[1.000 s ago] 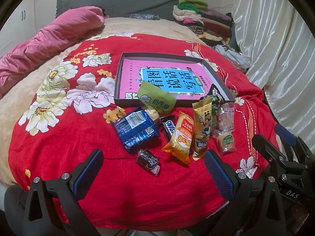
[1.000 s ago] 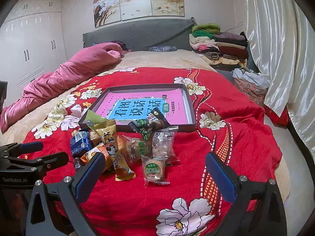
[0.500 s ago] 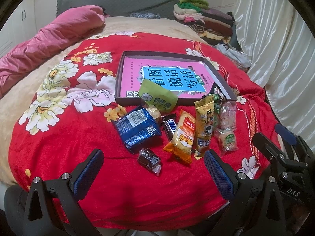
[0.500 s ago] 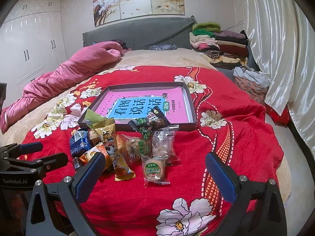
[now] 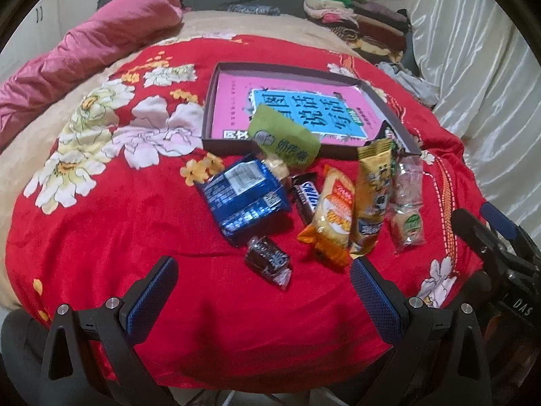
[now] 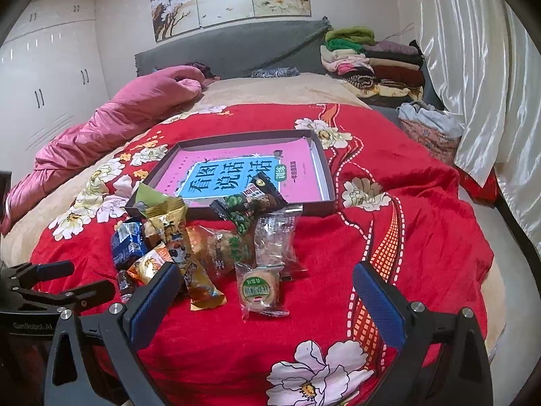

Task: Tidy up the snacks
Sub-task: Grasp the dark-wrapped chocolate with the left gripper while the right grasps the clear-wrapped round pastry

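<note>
**Both claws released above the snack pile**

While the snacks (image 5: pixel 324 203) lie heaped on the red floral blanket (image 5: pixel 118 230) just before the dark tray's (image 6: pixel 323 165) near rim, both claws hover spread and empty. Left gripper (image 5: pixel 263 299): wide apart, nearest a small dark wrapped sweet (image 5: pixel 268 260). Right gripper (image 6: pixel 267 296): wide apart, a round biscuit packet (image 6: pixel 260 289) between its fingers, untouched.
</note>
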The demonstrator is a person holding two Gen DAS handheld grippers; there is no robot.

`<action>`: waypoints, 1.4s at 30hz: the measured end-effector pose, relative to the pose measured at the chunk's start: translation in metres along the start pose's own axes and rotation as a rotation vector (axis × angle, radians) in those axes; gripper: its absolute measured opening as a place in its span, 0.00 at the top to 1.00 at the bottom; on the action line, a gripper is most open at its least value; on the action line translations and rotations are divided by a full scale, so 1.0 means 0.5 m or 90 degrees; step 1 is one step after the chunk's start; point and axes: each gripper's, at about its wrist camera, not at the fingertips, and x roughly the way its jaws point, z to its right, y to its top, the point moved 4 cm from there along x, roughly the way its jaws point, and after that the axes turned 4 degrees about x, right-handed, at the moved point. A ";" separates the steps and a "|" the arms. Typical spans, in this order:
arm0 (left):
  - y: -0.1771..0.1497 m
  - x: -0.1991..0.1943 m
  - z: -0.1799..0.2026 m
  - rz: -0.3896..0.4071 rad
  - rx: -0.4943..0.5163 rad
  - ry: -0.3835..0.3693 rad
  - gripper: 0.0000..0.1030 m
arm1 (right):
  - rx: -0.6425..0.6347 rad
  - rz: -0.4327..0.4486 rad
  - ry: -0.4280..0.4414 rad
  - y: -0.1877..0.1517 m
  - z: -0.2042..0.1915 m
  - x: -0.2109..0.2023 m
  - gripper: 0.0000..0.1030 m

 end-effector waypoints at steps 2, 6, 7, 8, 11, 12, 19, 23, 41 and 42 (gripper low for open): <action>-0.003 0.007 -0.013 -0.002 -0.017 0.010 0.01 | 0.005 -0.004 -0.001 -0.003 0.004 0.003 0.00; -0.007 0.018 -0.025 -0.013 -0.033 0.006 0.01 | 0.013 -0.013 -0.002 -0.005 0.012 0.012 0.00; -0.008 0.020 -0.027 -0.017 -0.036 0.002 0.02 | 0.014 -0.014 -0.003 -0.006 0.012 0.015 0.00; -0.009 0.024 -0.028 -0.021 -0.039 -0.005 0.02 | 0.014 -0.017 -0.004 -0.007 0.013 0.018 0.00; -0.010 0.034 -0.025 -0.029 -0.036 -0.011 0.02 | 0.013 -0.026 -0.005 -0.010 0.015 0.027 0.00; -0.010 0.038 -0.025 -0.031 -0.035 -0.015 0.04 | 0.013 -0.030 -0.005 -0.012 0.015 0.029 0.00; -0.011 0.057 -0.013 -0.036 -0.022 -0.043 0.18 | 0.002 -0.067 -0.018 -0.027 0.019 0.063 0.00; -0.012 0.076 -0.010 -0.057 -0.018 -0.070 0.33 | -0.010 -0.105 -0.024 -0.044 0.016 0.095 0.10; -0.005 0.107 -0.013 -0.065 -0.023 -0.076 0.50 | -0.043 -0.149 0.009 -0.057 0.001 0.159 0.52; -0.005 0.109 -0.013 -0.066 -0.024 -0.078 0.52 | -0.043 -0.148 0.013 -0.056 0.000 0.158 0.55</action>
